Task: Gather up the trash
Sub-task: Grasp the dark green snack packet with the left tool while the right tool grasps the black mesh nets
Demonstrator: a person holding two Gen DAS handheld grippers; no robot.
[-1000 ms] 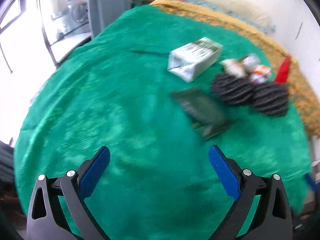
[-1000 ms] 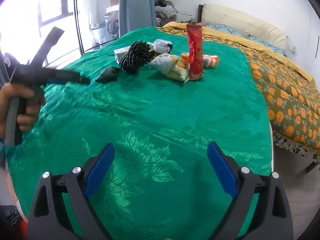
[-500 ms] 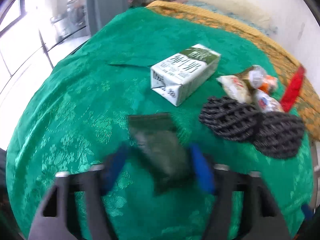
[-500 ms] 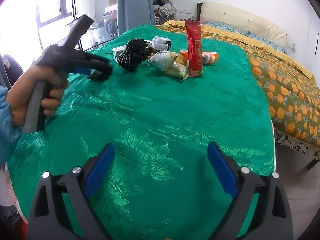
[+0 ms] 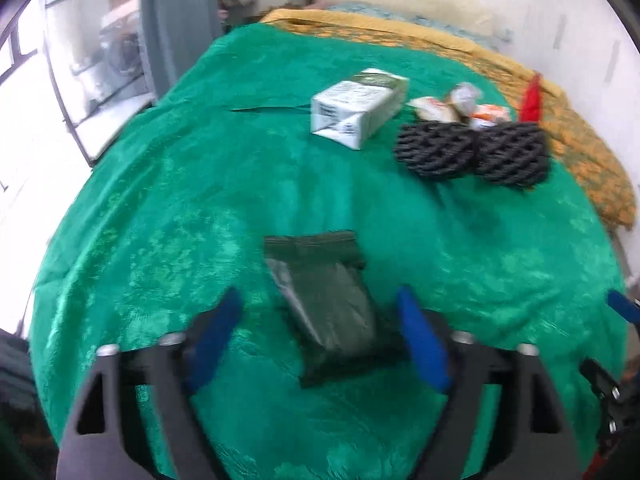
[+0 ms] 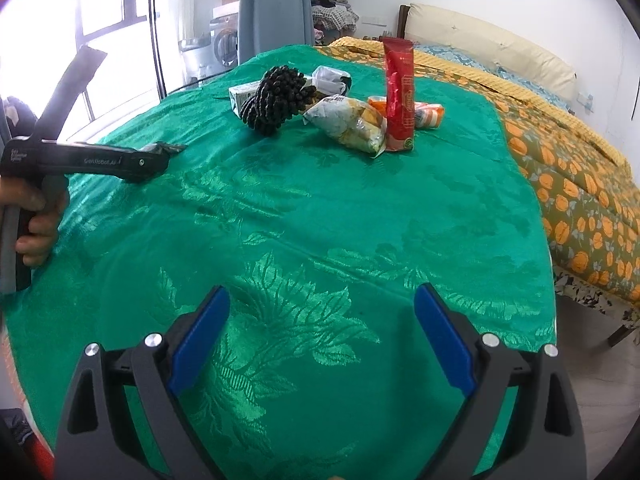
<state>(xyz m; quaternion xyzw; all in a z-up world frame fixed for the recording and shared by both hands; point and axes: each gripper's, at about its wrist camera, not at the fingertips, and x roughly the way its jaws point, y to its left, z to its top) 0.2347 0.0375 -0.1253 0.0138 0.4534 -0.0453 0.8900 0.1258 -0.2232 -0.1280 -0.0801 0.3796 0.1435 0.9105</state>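
A dark green wrapper (image 5: 328, 312) lies flat on the green cloth (image 5: 160, 220). My left gripper (image 5: 318, 294) straddles it with its jaws opening. The blue pads (image 5: 216, 332) stand clear of the wrapper on both sides. In the right wrist view a hand holds the left gripper (image 6: 162, 160) at the far left, with the wrapper's tip (image 6: 160, 146) poking out above its jaws. My right gripper (image 6: 320, 320) is open over bare cloth with nothing in it. Farther off lie a milk carton (image 5: 360, 108), two black mesh balls (image 5: 436, 150), a red packet (image 6: 398, 96) and a snack bag (image 6: 352, 124).
An orange and white wrapper (image 6: 428, 114) and a crumpled white bag (image 6: 332, 78) sit in the same far heap. A bed with an orange patterned cover (image 6: 580, 200) runs along the right. A window and a metal rack (image 6: 160, 40) stand beyond the left edge.
The left gripper came in over the dark wrapper and narrowed around it half a second ago. Now its jaws stand wider again, with the wrapper lying between them. The right gripper has not moved.
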